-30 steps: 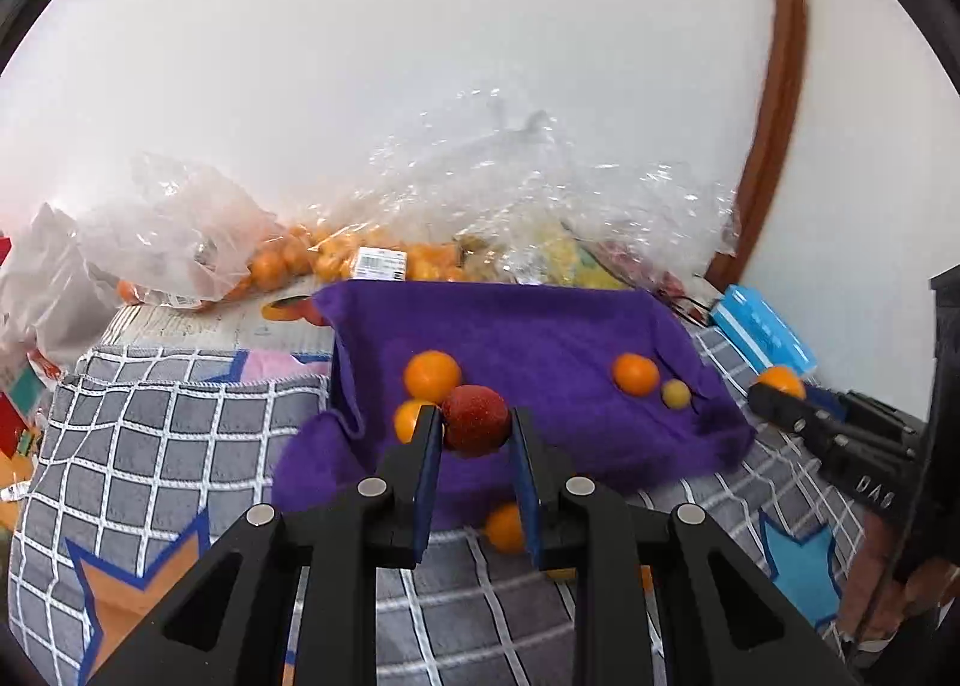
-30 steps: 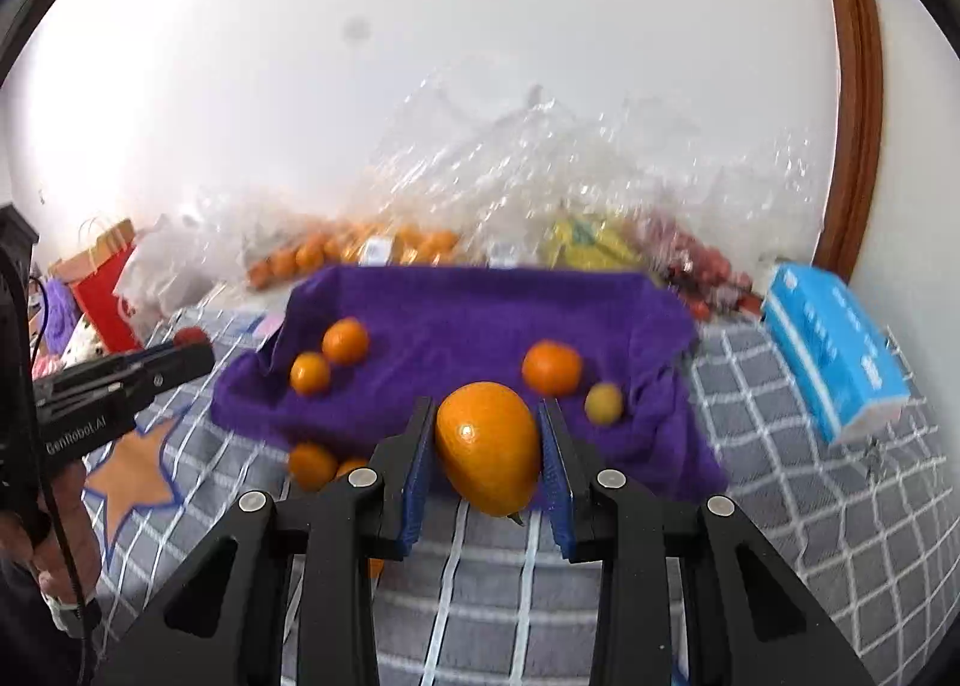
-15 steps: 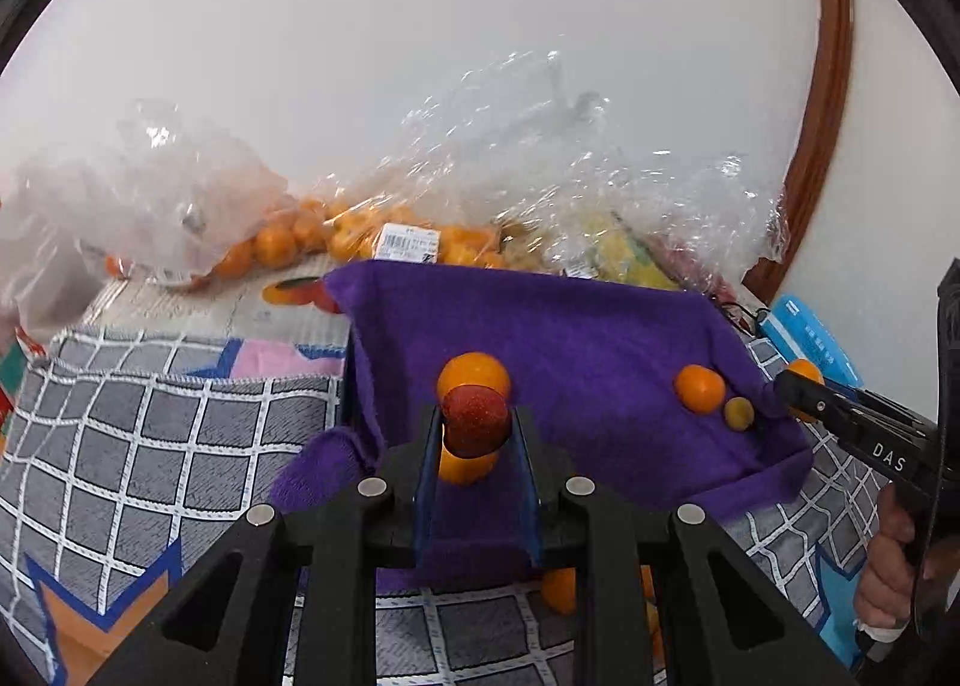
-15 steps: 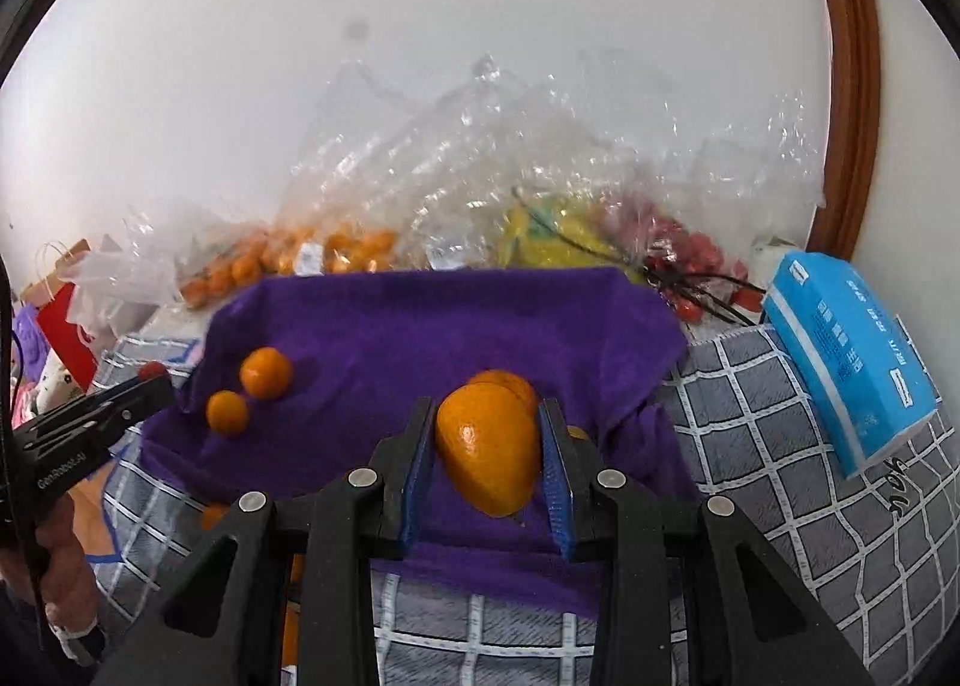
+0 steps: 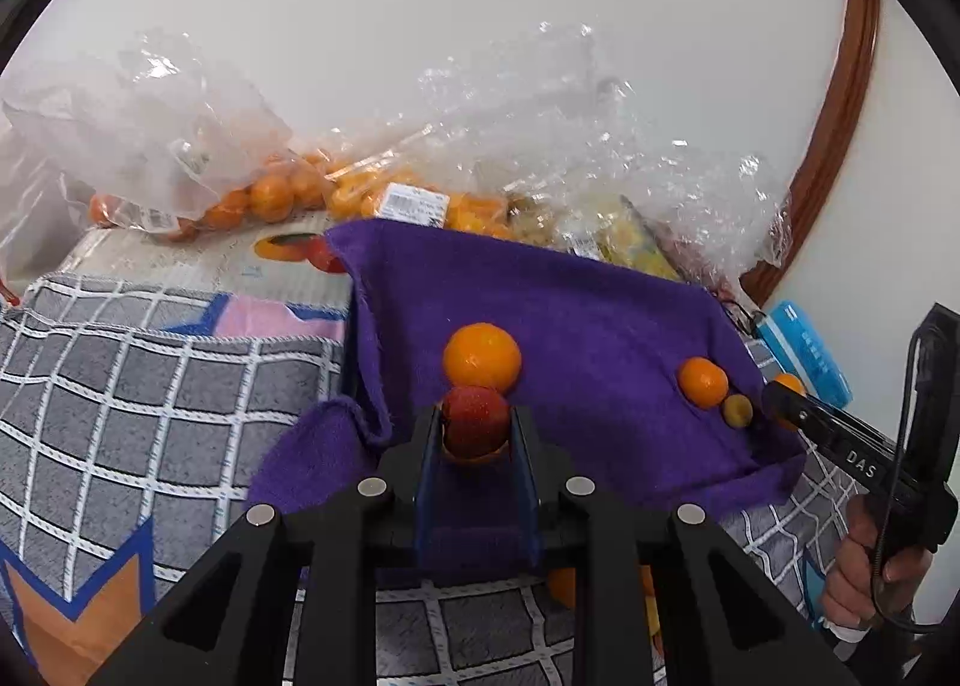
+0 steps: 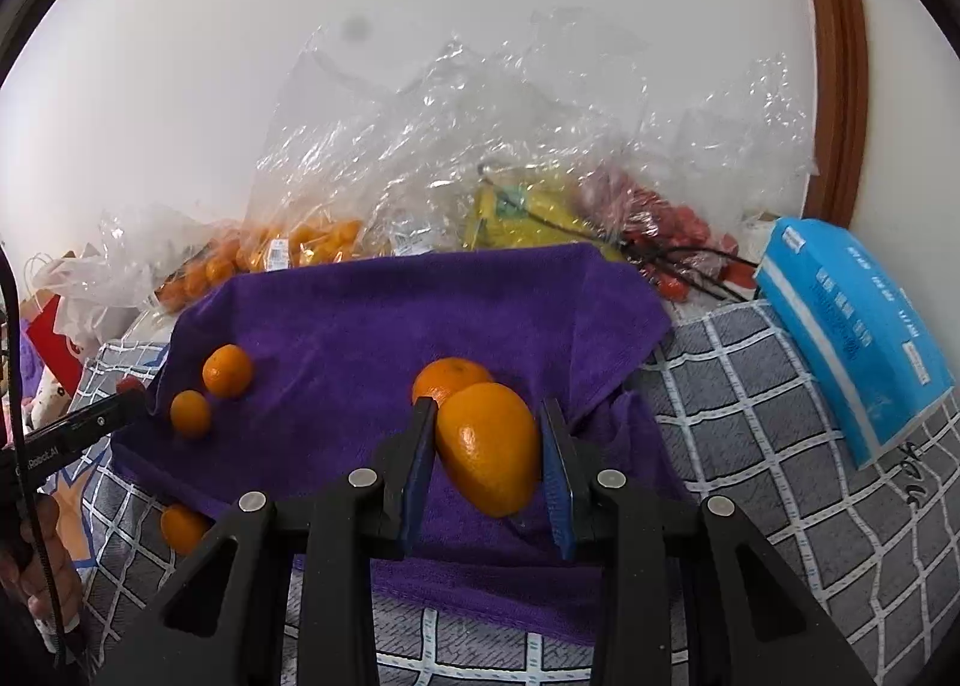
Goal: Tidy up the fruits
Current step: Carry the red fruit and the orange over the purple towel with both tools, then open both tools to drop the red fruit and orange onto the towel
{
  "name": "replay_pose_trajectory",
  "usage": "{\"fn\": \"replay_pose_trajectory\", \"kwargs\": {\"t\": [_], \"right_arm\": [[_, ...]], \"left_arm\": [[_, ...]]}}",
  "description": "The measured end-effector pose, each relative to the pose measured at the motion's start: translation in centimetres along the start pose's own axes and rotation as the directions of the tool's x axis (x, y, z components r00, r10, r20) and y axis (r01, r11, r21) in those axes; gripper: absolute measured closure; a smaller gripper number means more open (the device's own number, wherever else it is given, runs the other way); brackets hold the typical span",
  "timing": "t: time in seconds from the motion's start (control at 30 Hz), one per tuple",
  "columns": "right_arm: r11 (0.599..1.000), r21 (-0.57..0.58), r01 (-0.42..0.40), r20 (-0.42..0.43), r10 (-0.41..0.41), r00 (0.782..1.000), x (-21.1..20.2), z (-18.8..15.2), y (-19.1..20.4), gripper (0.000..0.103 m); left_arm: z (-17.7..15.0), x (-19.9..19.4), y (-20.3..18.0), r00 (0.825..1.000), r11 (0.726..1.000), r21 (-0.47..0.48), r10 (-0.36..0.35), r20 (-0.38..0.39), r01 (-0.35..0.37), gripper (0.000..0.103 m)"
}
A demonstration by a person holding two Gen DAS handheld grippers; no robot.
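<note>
Left gripper (image 5: 474, 434) clamps a red fruit (image 5: 474, 421) at frame centre, directly above the purple towel (image 5: 588, 314). Right gripper (image 6: 489, 446) clamps an orange (image 6: 489, 455), long axis tilted, just below a resting orange (image 6: 447, 377).

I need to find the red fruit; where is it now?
In the left wrist view the red fruit is clamped in the left hand-held gripper, low at centre over the purple towel, just in front of an orange.

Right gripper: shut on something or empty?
Shut on an orange. The right gripper has both blue pads pressed against its sides, holding it above the purple towel.
</note>
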State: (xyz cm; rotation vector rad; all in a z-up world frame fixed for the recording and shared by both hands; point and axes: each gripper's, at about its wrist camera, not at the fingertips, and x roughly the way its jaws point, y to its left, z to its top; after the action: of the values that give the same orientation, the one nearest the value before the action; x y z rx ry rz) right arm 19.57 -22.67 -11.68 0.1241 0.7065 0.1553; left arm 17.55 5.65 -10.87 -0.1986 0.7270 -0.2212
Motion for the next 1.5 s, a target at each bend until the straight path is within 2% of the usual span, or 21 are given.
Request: {"fn": "replay_pose_trajectory", "kwargs": {"t": [0.17,0.47,0.93,1.27,1.5], "right_arm": [[1.0,-0.02,-0.003,-0.028,0.002,1.0,0.9,-0.4,0.7,0.07],[0.999,-0.051,0.005,-0.078,-0.009,0.997,2.4,-1.1,2.0,0.07],[0.997,-0.08,0.006,-0.117,-0.015,0.993,3.1,-1.6,2.6,0.07],[0.995,-0.1,0.014,-0.085,-0.023,0.996,2.3,-1.5,2.8,0.069],[0.992,-0.123,0.025,-0.063,-0.033,0.997,1.8,-1.4,3.3,0.061]], "left_arm": [[-0.3,0.4,-0.7,0.999,1.0,0.029,-0.003,-0.034,0.004,0.081],[-0.8,1.2,-0.7,0.996,1.0,0.017,0.0,-0.085,0.001,0.081],[-0.9,1.5,-0.6,0.996,1.0,0.019,0.012,-0.088,-0.011,0.081],[-0.8,1.3,-0.8,0.996,1.0,0.021,0.015,-0.085,-0.013,0.081],[-0.7,0.9,-0.5,0.997,1.0,0.0,-0.001,-0.074,0.001,0.081]]}}
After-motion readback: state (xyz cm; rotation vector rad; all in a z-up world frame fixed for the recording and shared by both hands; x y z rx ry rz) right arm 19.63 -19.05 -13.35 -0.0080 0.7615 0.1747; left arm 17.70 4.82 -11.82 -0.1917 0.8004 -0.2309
